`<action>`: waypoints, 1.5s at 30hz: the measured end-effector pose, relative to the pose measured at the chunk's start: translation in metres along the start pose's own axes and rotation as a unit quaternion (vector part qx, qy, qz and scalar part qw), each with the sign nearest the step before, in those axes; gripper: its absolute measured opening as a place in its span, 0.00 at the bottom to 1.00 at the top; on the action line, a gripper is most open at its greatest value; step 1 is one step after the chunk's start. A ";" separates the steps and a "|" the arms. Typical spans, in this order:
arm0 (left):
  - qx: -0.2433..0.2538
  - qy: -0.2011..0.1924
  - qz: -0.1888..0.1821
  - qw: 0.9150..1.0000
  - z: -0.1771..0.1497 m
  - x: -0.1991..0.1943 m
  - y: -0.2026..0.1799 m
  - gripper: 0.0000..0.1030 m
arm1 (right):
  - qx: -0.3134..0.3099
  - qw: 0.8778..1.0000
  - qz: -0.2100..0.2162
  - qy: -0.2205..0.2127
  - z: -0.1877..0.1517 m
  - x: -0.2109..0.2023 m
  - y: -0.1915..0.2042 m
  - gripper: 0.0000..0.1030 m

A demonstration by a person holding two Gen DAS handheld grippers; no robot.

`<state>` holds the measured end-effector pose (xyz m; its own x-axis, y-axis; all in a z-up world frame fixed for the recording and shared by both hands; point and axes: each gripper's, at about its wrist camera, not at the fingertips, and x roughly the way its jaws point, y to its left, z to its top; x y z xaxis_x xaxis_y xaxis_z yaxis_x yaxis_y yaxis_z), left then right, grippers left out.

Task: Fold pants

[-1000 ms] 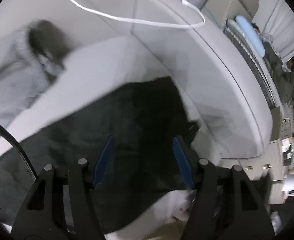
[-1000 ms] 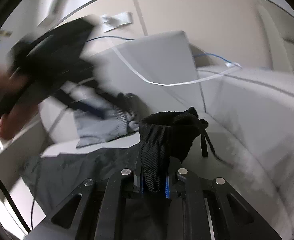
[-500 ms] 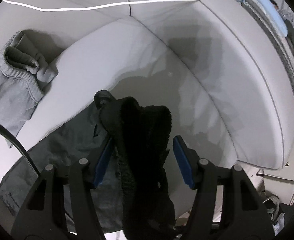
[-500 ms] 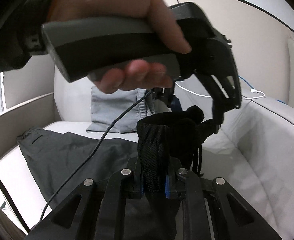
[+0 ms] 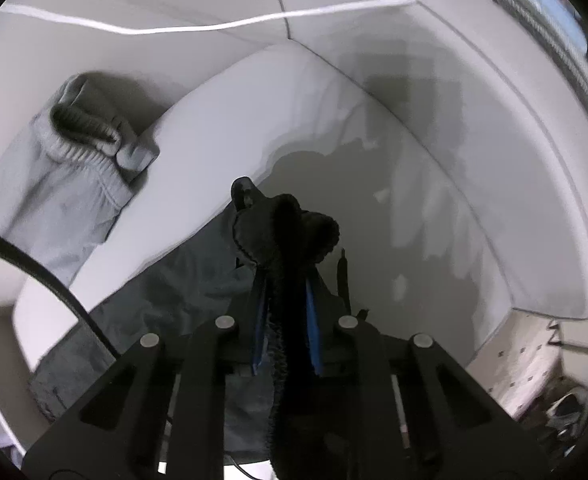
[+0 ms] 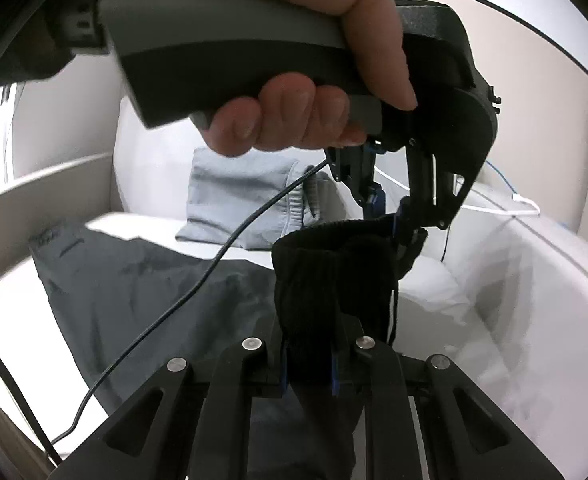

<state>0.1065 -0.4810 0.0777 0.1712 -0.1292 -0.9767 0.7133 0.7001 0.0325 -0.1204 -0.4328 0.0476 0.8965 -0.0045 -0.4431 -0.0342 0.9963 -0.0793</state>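
Right wrist view: your right gripper [image 6: 308,364] clenches the limp dark grey pants' ribbed black waistband [image 6: 330,276]; left gripper [image 5: 284,312] fingers are closing on it too — keep to that thick band.

Left tool [image 5: 286,312] points steeply down, jaws closing on black waistband [image 5: 286,232]. Right tool [image 6: 308,364] angled slightly down, clamped on same waistband. Hand [image 6: 294,92] at 12 o'clock grips left tool's handle.
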 end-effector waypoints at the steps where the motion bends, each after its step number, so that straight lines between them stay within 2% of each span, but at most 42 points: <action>1: -0.010 -0.005 -0.013 1.000 -0.003 -0.006 0.009 0.14 | -0.007 1.000 -0.003 0.003 0.005 -0.001 0.004 0.13; 4: -0.044 -0.016 -0.042 0.998 -0.015 -0.024 0.040 0.14 | -0.003 1.000 0.005 0.001 0.019 -0.008 0.005 0.13; 11: -0.084 -0.048 -0.070 0.993 -0.042 -0.067 0.113 0.14 | 0.047 0.996 0.072 0.006 0.064 -0.021 0.001 0.13; 21: -0.104 -0.074 -0.086 0.988 -0.079 -0.109 0.183 0.14 | 0.037 0.993 0.114 0.010 0.098 -0.018 0.052 0.13; 32: -0.163 -0.076 -0.075 0.981 -0.119 -0.120 0.257 0.13 | 0.037 0.988 0.150 0.020 0.121 0.000 0.108 0.12; 38: -0.197 -0.086 -0.054 0.975 -0.141 -0.130 0.296 0.01 | 0.034 0.985 0.166 0.033 0.125 0.015 0.135 0.12; 41: -0.207 -0.081 -0.070 0.973 -0.152 -0.126 0.313 0.00 | 0.036 0.983 0.173 0.042 0.122 0.023 0.144 0.11; 43: -0.210 -0.070 -0.069 0.973 -0.156 -0.111 0.319 0.00 | 0.038 0.982 0.181 0.043 0.119 0.029 0.149 0.10; 45: -0.219 -0.059 -0.086 0.970 -0.164 -0.096 0.326 0.00 | 0.038 0.980 0.186 0.051 0.117 0.036 0.156 0.10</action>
<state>0.2113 -0.1253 0.1477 0.1705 -0.3324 -0.9276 0.3852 0.8889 -0.2478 -0.0421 -0.2673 0.1235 0.7793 0.3562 -0.5156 -0.3142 0.9340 0.1702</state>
